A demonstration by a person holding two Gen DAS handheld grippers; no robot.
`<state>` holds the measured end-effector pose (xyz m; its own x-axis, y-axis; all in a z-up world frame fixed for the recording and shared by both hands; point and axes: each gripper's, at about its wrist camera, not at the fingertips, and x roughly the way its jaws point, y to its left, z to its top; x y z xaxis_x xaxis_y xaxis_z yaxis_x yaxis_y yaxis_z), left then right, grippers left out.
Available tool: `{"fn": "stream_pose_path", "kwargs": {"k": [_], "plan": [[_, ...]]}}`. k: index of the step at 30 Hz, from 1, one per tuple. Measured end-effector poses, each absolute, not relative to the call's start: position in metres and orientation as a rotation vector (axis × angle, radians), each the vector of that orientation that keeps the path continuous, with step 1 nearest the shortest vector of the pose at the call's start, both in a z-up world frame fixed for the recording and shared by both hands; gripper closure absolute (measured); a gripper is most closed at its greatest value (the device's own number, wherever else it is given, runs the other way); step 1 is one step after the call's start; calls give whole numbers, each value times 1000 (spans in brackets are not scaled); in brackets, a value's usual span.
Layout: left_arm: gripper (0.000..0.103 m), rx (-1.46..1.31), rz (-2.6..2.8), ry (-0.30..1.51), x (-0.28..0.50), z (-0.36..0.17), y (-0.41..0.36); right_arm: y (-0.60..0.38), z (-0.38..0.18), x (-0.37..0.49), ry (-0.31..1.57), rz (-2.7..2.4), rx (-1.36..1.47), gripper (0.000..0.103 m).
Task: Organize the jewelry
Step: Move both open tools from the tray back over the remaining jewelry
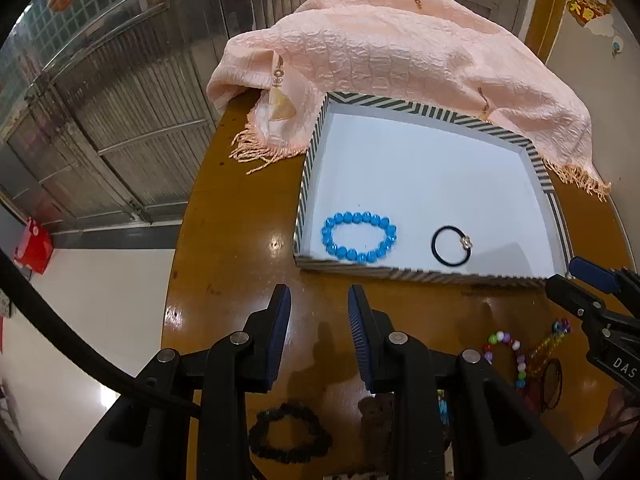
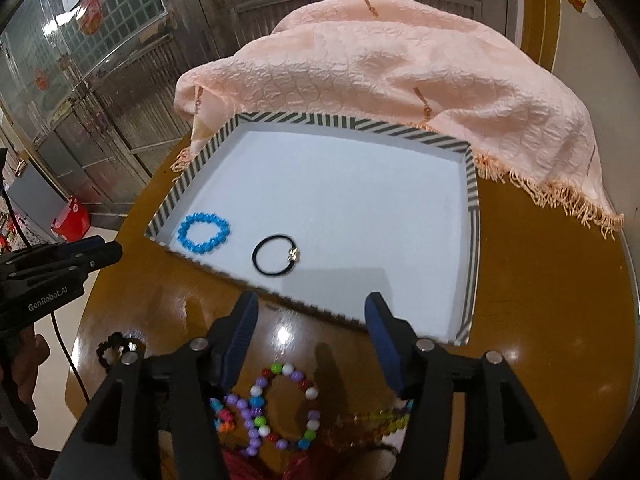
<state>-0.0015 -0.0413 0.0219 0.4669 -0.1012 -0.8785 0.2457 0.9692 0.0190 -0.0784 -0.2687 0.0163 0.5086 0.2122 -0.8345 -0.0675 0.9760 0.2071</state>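
Note:
A striped-rim white tray [image 1: 316, 140] [image 2: 192, 168] on the round wooden table holds a blue bead bracelet [image 1: 359, 237] [image 2: 204, 233] and a black hair tie with a metal charm [image 1: 452, 247] [image 2: 276, 255]. My left gripper [image 1: 319, 300] is open and empty, in front of the tray; a dark bead bracelet [image 1: 289, 433] [image 2: 112, 350] lies below it. My right gripper [image 2: 311, 308] is open and empty, over a multicoloured bead bracelet [image 2: 280, 408] [image 1: 506, 354] and other bead strands [image 2: 372, 424]. The right gripper also shows in the left wrist view [image 1: 588, 280].
A pink fringed scarf [image 1: 400, 60] [image 2: 380, 76] is heaped behind the tray and overhangs its far rim. The table edge [image 1: 176, 280] curves at the left. Metal shutters and a red bin [image 1: 34, 246] stand beyond it.

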Motion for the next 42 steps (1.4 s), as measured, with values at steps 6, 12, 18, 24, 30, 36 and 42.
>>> {"fn": "stream_pose_path", "kwargs": {"k": [6, 12, 18, 24, 30, 36, 42], "plan": [[83, 143, -212, 1055, -15, 23, -38, -265, 25, -93, 1008, 158, 135, 40], [83, 161, -212, 1042, -27, 24, -37, -266, 28, -103, 1006, 149, 142, 39], [83, 164, -206, 1033, -33, 25, -34, -269, 33, -113, 987, 137, 137, 39], [83, 166, -200, 1031, -39, 26, -30, -271, 29, -122, 994, 131, 130, 39], [83, 171, -188, 1040, -46, 22, -22, -268, 24, -126, 1022, 146, 122, 39], [83, 172, -174, 1050, -50, 19, -16, -270, 24, -129, 1024, 149, 123, 39], [83, 166, -172, 1056, -53, 19, -15, -270, 24, -130, 1031, 157, 109, 39]]}}
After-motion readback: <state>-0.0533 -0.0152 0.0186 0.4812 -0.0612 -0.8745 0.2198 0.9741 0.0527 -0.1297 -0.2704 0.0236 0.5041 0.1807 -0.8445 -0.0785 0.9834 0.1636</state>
